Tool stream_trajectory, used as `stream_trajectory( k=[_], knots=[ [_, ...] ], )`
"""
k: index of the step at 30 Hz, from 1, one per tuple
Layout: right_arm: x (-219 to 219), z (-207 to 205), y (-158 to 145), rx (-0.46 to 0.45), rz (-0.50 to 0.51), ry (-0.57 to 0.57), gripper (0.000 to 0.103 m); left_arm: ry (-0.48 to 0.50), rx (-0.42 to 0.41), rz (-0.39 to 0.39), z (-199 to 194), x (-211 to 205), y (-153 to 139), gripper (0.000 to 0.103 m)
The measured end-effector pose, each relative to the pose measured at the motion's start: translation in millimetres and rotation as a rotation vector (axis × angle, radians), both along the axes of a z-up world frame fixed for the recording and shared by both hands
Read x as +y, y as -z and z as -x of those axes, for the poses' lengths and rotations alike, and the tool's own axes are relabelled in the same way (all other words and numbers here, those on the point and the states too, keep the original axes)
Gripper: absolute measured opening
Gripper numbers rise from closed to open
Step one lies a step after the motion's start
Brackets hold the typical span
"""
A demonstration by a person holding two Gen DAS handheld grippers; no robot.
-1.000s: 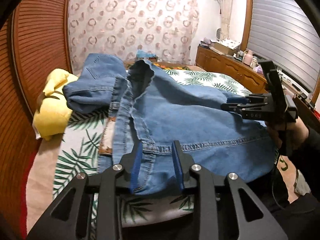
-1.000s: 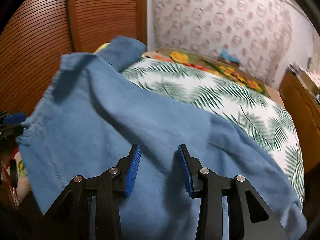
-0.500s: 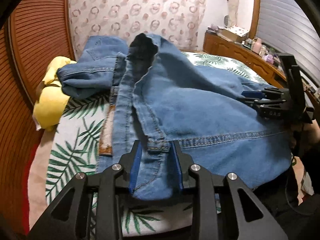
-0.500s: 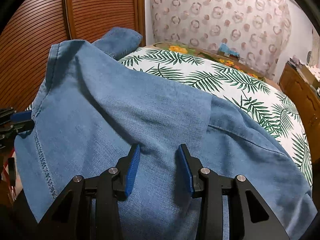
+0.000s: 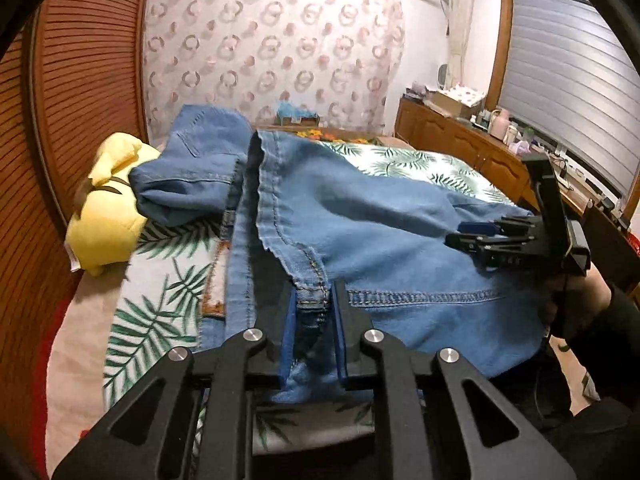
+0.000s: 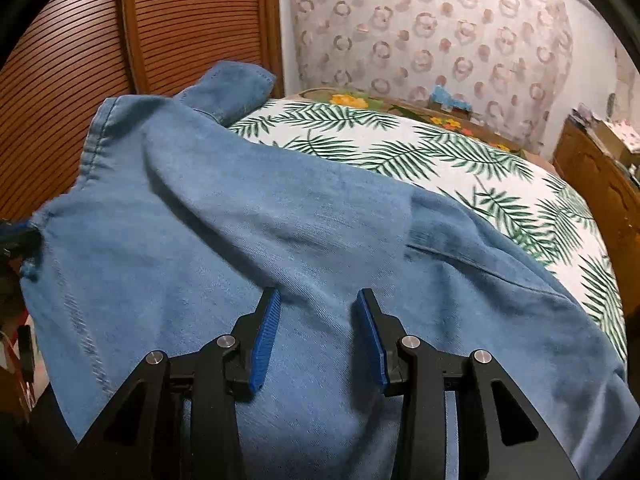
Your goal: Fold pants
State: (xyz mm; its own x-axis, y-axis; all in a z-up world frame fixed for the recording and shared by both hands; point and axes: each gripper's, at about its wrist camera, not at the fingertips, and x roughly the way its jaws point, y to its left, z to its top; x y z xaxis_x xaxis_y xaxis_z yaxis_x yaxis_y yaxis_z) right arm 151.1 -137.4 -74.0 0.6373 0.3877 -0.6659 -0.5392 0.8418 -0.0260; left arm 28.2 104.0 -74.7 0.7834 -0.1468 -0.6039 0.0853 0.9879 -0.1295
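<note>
Blue denim pants [image 5: 360, 232] lie spread over a leaf-print bedspread [image 5: 160, 312]; one leg is bunched at the far left [image 5: 192, 176]. At the near edge, my left gripper [image 5: 314, 300] has its jaws closing on a stitched seam fold, and the pads press on the denim. It shows again at the left edge of the right wrist view as the left gripper [image 6: 16, 236]. My right gripper [image 6: 318, 308] grips a thick bulge of the pants [image 6: 280, 208] between its blue pads. From the left wrist view the right gripper [image 5: 456, 236] sits at the pants' right side, held by a hand.
A yellow plush toy [image 5: 108, 208] lies at the bed's left side beside a slatted wooden wall [image 5: 80, 80]. A wooden dresser [image 5: 460, 148] with clutter stands at the right under a window blind. A curtain hangs behind the bed. Bare bedspread [image 6: 400, 144] shows beyond the pants.
The left pads have drawn closer together on the seam fold. The pants swelled up towards the cameras, then settled lower again. The right pads keep the same spacing on the denim.
</note>
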Motion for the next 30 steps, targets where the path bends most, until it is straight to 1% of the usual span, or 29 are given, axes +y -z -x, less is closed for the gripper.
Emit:
stream_trajectory(
  k=[1,4,6,7,10,13,18,20,22,24,26,28,29,30],
  knots=[
    [-4.3,4.2,-1.9,0.001,-0.011,0.02,0.041,-0.002,-0.003,-0.003,3.1,1.4,-1.8,0.018],
    [-25.0,20.7,-9.3,-0.043,-0.012,0.172,0.041,-0.009,0.008,-0.008,5.3,6.8,0.4,0.018],
    [-40.7,31.8,-12.1,-0.041,-0.058,0.175,0.041,-0.01,0.02,-0.011,6.0,10.3,4.4,0.018],
    [-46.9,35.4,-12.0,-0.036,-0.066,0.177,0.041,-0.011,0.024,-0.013,5.7,11.2,6.5,0.018],
    [-60.2,45.1,-9.4,-0.065,-0.025,0.196,0.041,-0.018,0.045,-0.003,3.7,12.8,17.6,0.018],
    [-67.5,47.4,0.7,-0.066,0.006,0.21,0.041,-0.025,0.064,-0.009,1.3,10.9,25.6,0.018],
    [-71.3,47.1,19.0,-0.035,0.014,0.203,0.041,-0.03,0.084,-0.018,-1.1,8.5,29.6,0.018],
    [-69.8,49.3,21.7,-0.062,0.019,0.2,0.041,-0.032,0.087,-0.022,-1.2,7.9,29.4,0.019],
    [-67.8,50.9,24.0,-0.068,0.008,0.198,0.041,-0.037,0.09,-0.034,-1.3,6.2,28.8,0.025],
    [-69.2,54.3,27.0,-0.078,-0.001,0.188,0.042,-0.04,0.088,-0.041,-1.6,4.9,26.6,0.032],
    [-72.5,59.0,29.8,-0.086,-0.008,0.182,0.042,-0.023,0.079,-0.029,-1.6,5.1,24.2,0.048],
    [-75.7,66.6,33.1,-0.103,-0.008,0.177,0.042,-0.026,0.072,-0.044,-1.6,3.1,21.6,0.054],
    [-76.7,67.9,34.2,-0.11,-0.01,0.176,0.042,-0.028,0.071,-0.048,-1.5,3.1,20.5,0.063],
    [-77.7,69.0,35.3,-0.115,-0.014,0.176,0.043,-0.027,0.067,-0.048,-1.6,2.7,19.0,0.069]
  ],
)
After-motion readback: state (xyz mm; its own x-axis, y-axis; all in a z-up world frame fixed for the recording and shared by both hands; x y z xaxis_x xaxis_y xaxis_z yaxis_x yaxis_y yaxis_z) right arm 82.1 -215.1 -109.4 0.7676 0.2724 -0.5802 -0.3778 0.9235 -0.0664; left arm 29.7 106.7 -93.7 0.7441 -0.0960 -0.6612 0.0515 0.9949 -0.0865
